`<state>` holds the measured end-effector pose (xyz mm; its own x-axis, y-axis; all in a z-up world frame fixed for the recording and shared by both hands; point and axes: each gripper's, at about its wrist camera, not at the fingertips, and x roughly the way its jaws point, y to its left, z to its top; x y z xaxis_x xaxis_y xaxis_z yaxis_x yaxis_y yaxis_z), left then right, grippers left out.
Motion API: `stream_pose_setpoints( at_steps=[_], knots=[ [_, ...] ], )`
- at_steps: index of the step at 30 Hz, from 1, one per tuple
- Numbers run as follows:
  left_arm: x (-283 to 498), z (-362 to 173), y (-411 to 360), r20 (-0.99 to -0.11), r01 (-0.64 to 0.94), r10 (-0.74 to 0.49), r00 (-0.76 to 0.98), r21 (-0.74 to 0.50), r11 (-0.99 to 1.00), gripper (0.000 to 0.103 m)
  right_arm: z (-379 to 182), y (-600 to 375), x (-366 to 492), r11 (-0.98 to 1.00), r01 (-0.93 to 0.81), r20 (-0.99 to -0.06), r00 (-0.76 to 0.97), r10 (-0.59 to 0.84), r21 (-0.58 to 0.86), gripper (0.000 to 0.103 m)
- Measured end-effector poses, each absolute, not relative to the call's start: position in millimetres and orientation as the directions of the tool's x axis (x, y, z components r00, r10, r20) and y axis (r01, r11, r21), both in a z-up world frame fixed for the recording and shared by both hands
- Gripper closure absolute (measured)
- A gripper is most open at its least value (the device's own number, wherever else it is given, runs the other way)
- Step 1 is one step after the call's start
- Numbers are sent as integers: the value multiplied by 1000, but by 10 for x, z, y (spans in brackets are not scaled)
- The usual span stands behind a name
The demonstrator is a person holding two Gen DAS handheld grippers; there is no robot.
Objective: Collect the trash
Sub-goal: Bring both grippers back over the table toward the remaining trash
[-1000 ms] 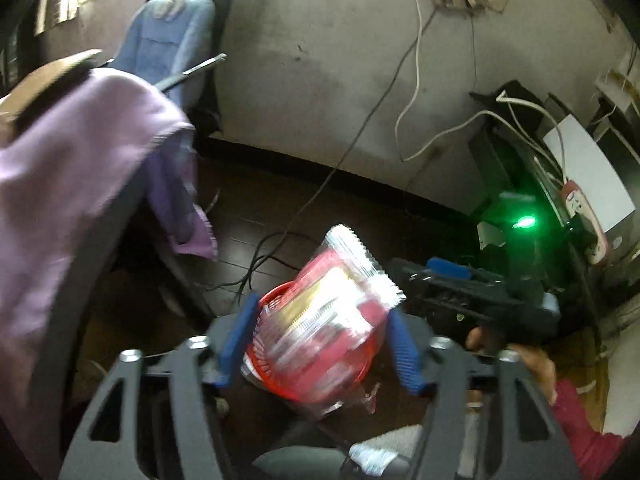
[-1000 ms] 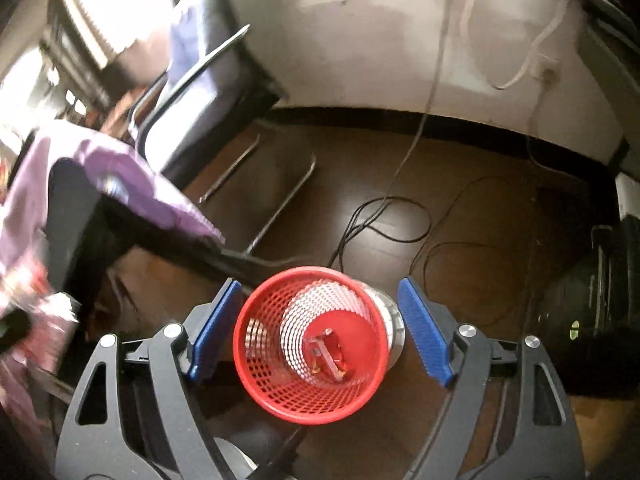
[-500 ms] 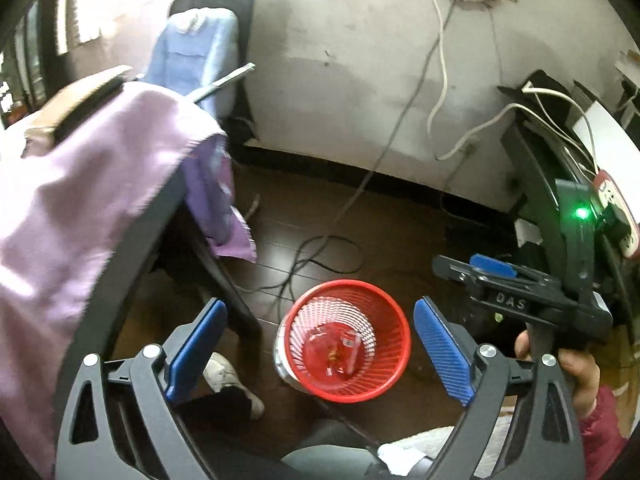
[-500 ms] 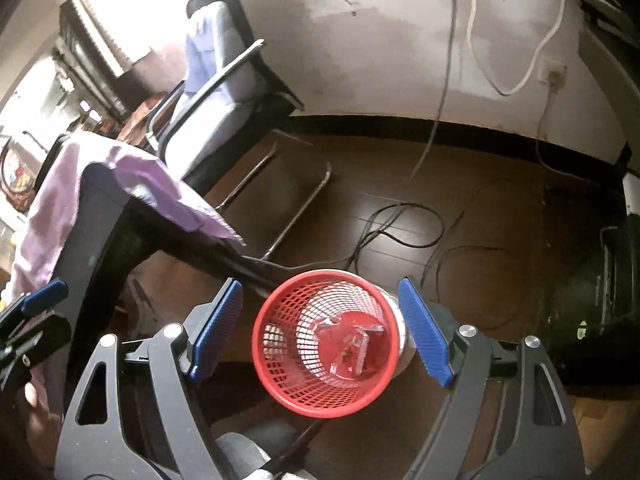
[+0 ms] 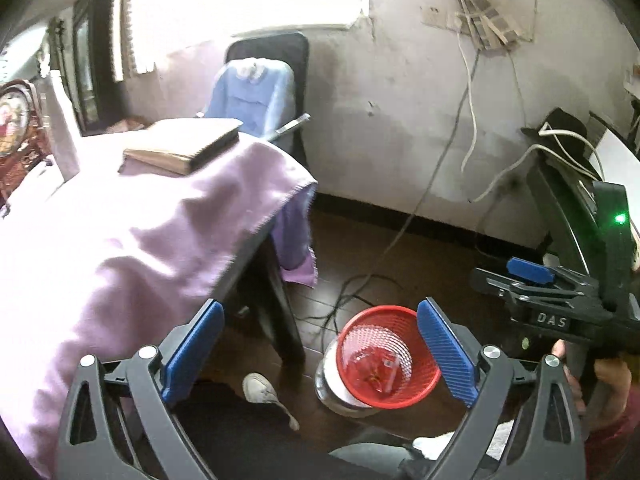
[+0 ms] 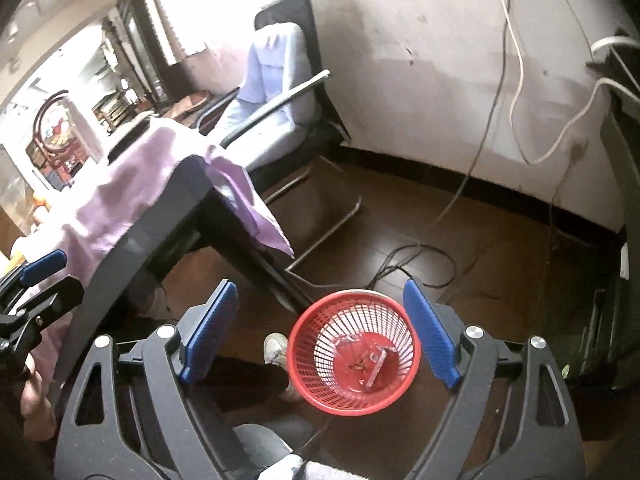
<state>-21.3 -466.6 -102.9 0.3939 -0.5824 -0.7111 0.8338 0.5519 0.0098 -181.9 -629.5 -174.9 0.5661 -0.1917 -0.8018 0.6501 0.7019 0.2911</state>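
The red bin [image 5: 390, 356] stands on the dark floor beside the table leg, below and ahead of both grippers, and the wrapper [image 5: 374, 372] lies flat at its bottom, so the trash is in the bin and in neither gripper. In the left wrist view the bin sits low between the fingers, toward the right pad; the left gripper [image 5: 320, 354] has its jaws spread wide, just opened further, with nothing between the pads but air above the bin. In the right wrist view the bin [image 6: 354, 354] fills the lower gap between the blue pads; the right gripper [image 6: 320, 334] is also spread, its jaws just opened a little more, and empty. The wrapper [image 6: 372, 362] there shows as a clear strip lying aslant on the red base; its long axis I cannot fix further. Both grippers point steeply down at the floor from above table height. The next piece of trash would likely come from the table [image 5: 120, 240], draped in purple cloth, which lies to the left of both; the left hand is the nearer. No trash shows on the visible part of the cloth.
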Motion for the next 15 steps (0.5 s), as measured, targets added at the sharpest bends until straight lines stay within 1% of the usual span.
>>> stream_pose_setpoints(
  at_steps=[8,15],
  knots=[
    [-139,-787,-4145,-643,761,-567,514,38,647,6,-1459,-6006,-1657,755,589,-777,604,-176,286,19],
    [19,-675,-3588,-608,683,-536,586,14,731,6,-1225,-5630,-1380,820,505,-761,634,-139,271,17]
  ],
)
